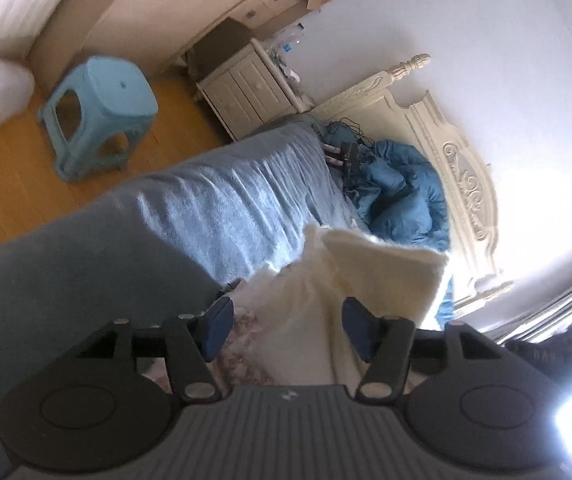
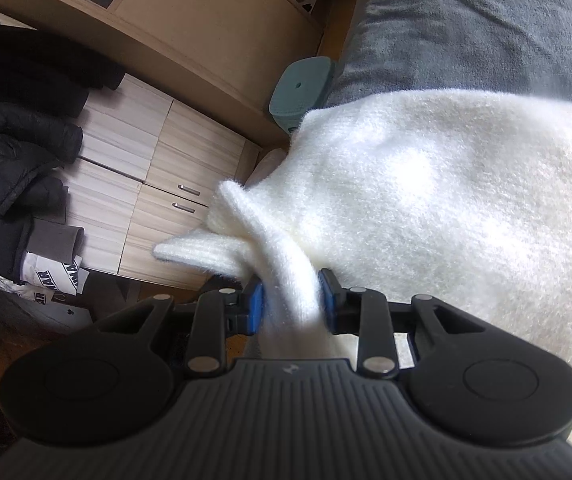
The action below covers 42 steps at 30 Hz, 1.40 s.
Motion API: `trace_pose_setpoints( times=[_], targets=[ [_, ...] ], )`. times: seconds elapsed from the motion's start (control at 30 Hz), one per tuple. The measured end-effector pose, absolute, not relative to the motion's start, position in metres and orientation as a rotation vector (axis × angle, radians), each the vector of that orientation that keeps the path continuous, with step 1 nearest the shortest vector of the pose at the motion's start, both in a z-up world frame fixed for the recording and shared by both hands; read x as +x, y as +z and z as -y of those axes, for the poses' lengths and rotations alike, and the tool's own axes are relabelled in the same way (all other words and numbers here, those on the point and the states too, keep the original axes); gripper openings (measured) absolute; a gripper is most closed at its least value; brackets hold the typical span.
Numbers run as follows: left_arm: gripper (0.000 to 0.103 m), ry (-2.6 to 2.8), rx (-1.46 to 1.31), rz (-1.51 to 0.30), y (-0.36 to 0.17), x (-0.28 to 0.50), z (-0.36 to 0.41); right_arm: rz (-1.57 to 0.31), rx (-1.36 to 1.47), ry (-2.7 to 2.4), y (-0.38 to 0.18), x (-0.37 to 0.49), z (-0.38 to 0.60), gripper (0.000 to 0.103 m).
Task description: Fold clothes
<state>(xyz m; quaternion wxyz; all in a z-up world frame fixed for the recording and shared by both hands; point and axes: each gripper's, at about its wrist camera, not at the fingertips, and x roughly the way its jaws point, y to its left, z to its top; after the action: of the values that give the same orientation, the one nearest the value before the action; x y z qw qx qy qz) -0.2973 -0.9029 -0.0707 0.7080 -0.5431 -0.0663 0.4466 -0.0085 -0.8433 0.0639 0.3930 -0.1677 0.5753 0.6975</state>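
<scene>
Gripping a bunched fold of the white fuzzy sweater [image 2: 425, 184] on the bed [image 1: 190, 200] in my right fingers [image 2: 291, 300], I am holding my left fingers [image 1: 286, 322] open around its edge, risking it sliding free.

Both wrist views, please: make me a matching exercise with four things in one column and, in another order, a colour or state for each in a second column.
Things:
1. stool
2. right gripper
3. left gripper
4. quilt

States:
A. crumpled, dark blue, by the headboard
B. jaws apart, not pressing the white sweater
C. light blue, standing on the wooden floor
D. shut on a bunched fold of the sweater

Pairs: 1-C, 2-D, 3-B, 4-A
</scene>
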Motion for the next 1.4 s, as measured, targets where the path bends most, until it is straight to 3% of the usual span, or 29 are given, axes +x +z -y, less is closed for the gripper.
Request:
trace_pose_setpoints(
  times=[0.13,0.2,0.27,0.5,0.6,0.7,0.93,1.07,1.2,1.33,1.4],
  targets=[
    [0.060,0.894,-1.280,0.209,-0.090,-0.301,0.887,-1.468,-0.422,1.768,0.063,-0.008,0.843,0.027],
    [0.045,0.840,-1.271,0.233,-0.089,-0.299,0.890,-1.472,-0.422,1.768,0.063,-0.008,0.842,0.027],
    [0.038,0.813,-1.250,0.242,-0.085,-0.296,0.897,-1.473,-0.414,1.767,0.064,-0.007,0.842,0.027],
    [0.034,0.795,-1.347,0.274,-0.095,-0.285,0.889,-1.428,-0.427,1.790,0.066,-0.008,0.843,0.027],
    [0.016,0.786,-1.400,0.259,-0.092,-0.287,0.884,-1.384,-0.443,1.804,0.069,-0.009,0.841,0.027],
    [0.014,0.775,-1.431,0.250,-0.078,-0.287,0.888,-1.315,-0.477,1.837,0.077,-0.011,0.843,0.027],
    [0.014,0.755,-1.599,0.297,-0.077,-0.287,0.886,-0.731,-0.808,2.013,0.110,-0.050,0.876,0.032],
    [0.014,0.739,-1.682,0.283,-0.080,-0.288,0.877,-0.452,-0.991,2.085,0.109,-0.083,0.898,0.049],
    [0.014,0.732,-1.736,0.260,-0.079,-0.287,0.870,-0.304,-1.083,2.071,0.099,-0.111,0.907,0.070],
    [0.013,0.736,-1.741,0.242,-0.075,-0.283,0.864,-0.107,-1.172,1.934,0.080,-0.137,0.908,0.067],
    [0.013,0.739,-1.716,0.231,-0.073,-0.281,0.863,-0.050,-1.189,1.867,0.075,-0.141,0.906,0.050]
  ],
)
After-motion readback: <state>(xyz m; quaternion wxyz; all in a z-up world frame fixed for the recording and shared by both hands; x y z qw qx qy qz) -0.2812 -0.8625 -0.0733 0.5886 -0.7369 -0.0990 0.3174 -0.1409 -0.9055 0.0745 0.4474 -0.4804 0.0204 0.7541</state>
